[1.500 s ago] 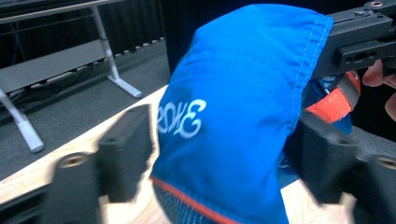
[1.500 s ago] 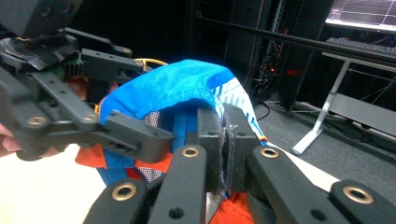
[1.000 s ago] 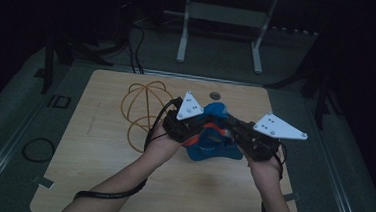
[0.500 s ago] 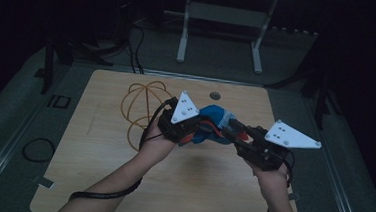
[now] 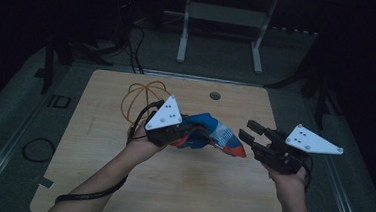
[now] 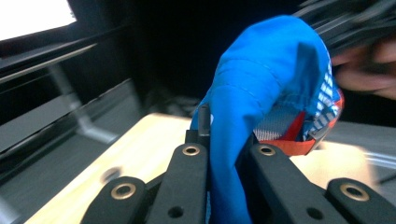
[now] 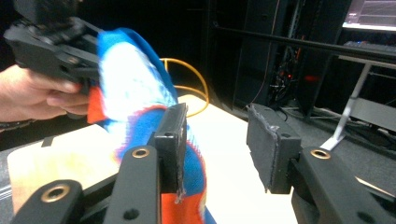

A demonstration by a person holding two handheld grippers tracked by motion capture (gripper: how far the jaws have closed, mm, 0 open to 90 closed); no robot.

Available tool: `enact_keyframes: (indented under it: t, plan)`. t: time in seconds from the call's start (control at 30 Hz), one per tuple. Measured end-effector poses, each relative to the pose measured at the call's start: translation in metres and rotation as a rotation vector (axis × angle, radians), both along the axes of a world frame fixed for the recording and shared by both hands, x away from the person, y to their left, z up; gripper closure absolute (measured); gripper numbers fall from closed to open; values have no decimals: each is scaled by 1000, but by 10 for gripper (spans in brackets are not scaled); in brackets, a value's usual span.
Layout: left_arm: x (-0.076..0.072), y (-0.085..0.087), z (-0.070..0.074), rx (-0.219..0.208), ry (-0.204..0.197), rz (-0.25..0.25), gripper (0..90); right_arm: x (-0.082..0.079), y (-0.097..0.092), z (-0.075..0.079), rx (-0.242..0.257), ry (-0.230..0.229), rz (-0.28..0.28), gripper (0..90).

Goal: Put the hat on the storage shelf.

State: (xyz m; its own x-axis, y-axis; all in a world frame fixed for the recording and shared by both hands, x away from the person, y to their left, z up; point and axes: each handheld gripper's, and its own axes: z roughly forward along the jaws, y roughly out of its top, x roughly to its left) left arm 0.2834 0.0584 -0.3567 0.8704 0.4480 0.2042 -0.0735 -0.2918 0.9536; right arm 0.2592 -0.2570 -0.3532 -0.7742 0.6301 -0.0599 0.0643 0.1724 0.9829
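A dim room surrounds a light wooden table [image 5: 169, 195], with dark floor around it and a pale metal stand [image 5: 222, 23] at the top centre of the high view.

At the centre of that view, held above the tabletop, is a blue cloth item [image 5: 205, 133] with white-patterned and orange parts; its orange tip points toward the lower right. In the left gripper view it rises from between the jaws up into the upper right of the frame [image 6: 266, 93], and in the right gripper view it sits at the left, blurred [image 7: 135, 88].

The left gripper [image 5: 174, 132], just left of centre in the high view, is clamped tight on the blue fabric; the left gripper view shows its two black jaws pressed together on a fold of the cloth [image 6: 228, 154]. The person's left hand [image 5: 141, 140] holds it from the lower left.

The right gripper [image 5: 250, 131] sits right of centre in the high view, just beside the cloth's orange tip. Its jaws have just been opening and now stand spread. In the right gripper view [image 7: 217, 140] the cloth lies against the outer side of the left-hand jaw, and the gap between the jaws holds nothing. The person's right hand [image 5: 291, 181] grips it from the lower right.

A loop of yellow cable [image 5: 139, 95] lies on the table at the upper left of centre, and a small round hole [image 5: 215, 95] marks the tabletop near its far edge.
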Motion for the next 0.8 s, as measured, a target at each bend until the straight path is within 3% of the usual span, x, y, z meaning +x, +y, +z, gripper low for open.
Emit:
enact_keyframes:
  t: [0.17, 0.4, 0.53, 0.63, 0.67, 0.7, 0.8]
  plan:
    - [-11, 6, -4, -24, -103, -186, 889, -3, 4, -6, 11, 23, 35, 575]
    - [-13, 15, -12, -76, -185, -283, 887, -23, 13, -11, 24, 40, 129, 562]
    - [-14, 21, -13, -131, -228, -334, 887, -37, 19, -12, 22, 37, 186, 574]
    - [-12, 25, -13, -199, -234, -378, 886, -41, 23, -13, 19, 43, 216, 574]
    - [-12, 25, -13, -199, -234, -378, 886, -43, 25, -14, 18, 48, 227, 574]
    - [-10, 27, -13, -235, -228, -399, 886, -44, 27, -15, 17, 50, 235, 574]
    - [-10, 28, -13, -249, -239, -433, 886, -45, 34, -16, -1, 57, 260, 570]
